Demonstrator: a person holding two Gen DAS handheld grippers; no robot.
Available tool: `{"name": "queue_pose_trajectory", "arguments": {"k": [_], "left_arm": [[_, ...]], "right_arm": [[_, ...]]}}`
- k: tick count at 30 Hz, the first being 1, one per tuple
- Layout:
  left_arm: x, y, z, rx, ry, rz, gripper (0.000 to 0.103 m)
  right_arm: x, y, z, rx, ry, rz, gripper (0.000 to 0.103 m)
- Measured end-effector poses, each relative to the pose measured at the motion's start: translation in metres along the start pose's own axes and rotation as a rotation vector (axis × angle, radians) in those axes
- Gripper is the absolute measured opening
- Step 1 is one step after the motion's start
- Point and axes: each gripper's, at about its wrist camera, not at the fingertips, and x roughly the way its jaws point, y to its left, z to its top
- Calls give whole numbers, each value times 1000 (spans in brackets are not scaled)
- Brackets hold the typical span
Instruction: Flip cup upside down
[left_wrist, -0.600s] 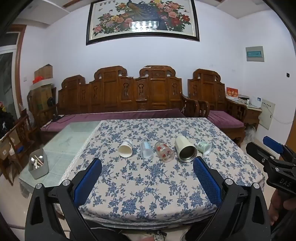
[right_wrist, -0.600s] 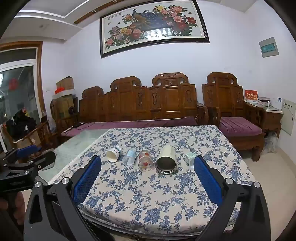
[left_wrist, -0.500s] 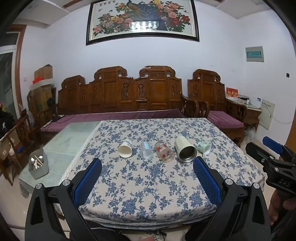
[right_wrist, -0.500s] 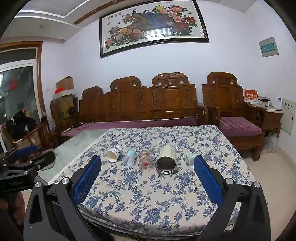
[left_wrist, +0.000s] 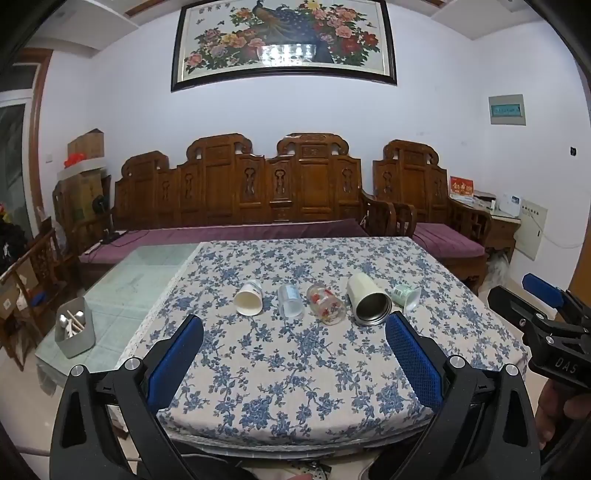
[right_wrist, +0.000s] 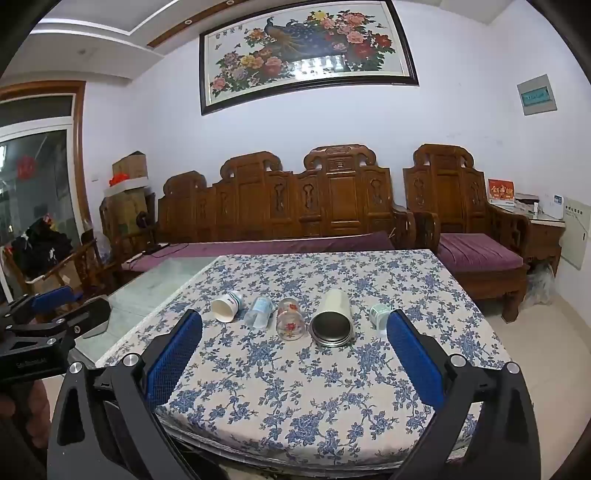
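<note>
Several cups lie on their sides in a row on the floral tablecloth (left_wrist: 295, 369): a white paper cup (left_wrist: 248, 302), a clear plastic cup (left_wrist: 290, 301), a glass with red flowers (left_wrist: 325, 303), a cream steel-lined tumbler (left_wrist: 367, 304) and a small green-and-white cup (left_wrist: 406, 295). The same row shows in the right wrist view, from the paper cup (right_wrist: 226, 305) to the tumbler (right_wrist: 332, 321). My left gripper (left_wrist: 295, 354) is open and empty, short of the row. My right gripper (right_wrist: 295, 358) is open and empty, also short of it.
The table's left part is bare glass (left_wrist: 140, 273). A grey box with utensils (left_wrist: 74, 328) sits at its left corner. A carved wooden sofa (left_wrist: 258, 192) with purple cushions stands behind the table. The right gripper shows at the left view's right edge (left_wrist: 546, 325).
</note>
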Motion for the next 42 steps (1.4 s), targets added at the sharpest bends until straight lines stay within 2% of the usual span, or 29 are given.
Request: {"name": "queue_pose_trajectory", "arguments": {"k": [42], "left_arm": [[-5,-1,1,-2,-9,-5,95]], "right_arm": [[-1,3,-1,0,-2,1,101]]}}
